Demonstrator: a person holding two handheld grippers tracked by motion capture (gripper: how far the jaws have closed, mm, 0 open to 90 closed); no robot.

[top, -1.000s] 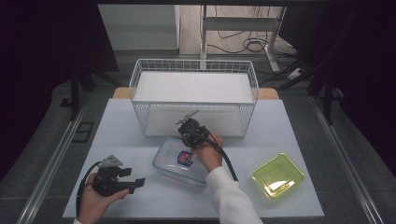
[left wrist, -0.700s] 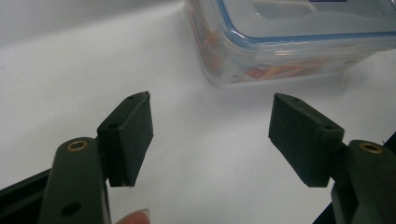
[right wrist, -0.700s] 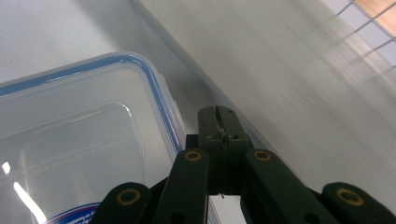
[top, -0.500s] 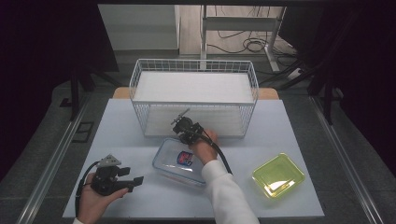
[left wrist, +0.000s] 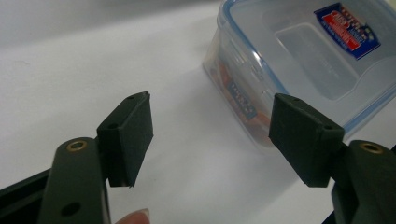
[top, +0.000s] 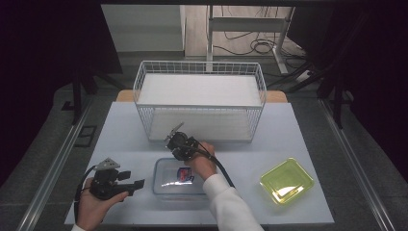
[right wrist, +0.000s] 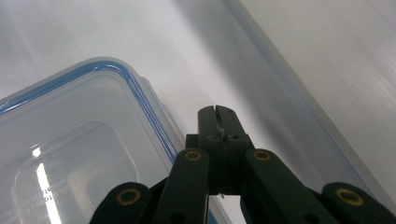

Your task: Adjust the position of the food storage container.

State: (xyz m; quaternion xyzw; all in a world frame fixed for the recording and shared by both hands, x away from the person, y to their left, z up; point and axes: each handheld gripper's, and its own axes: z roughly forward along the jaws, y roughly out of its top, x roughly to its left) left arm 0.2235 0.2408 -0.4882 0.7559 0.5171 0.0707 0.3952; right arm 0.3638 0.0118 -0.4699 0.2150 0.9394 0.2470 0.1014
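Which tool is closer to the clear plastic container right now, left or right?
Right. The right tool hangs shut just over the container's far edge, beside its lid. The left tool sits open off to the container's left side, jaws pointing at it without touching.

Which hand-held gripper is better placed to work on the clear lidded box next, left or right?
Right, probably. The right hand-held gripper, jaws shut, hangs just past the far edge of the lidded box, right beside its blue-rimmed lid. The left hand-held gripper rests open on the table, beside the box without touching it.
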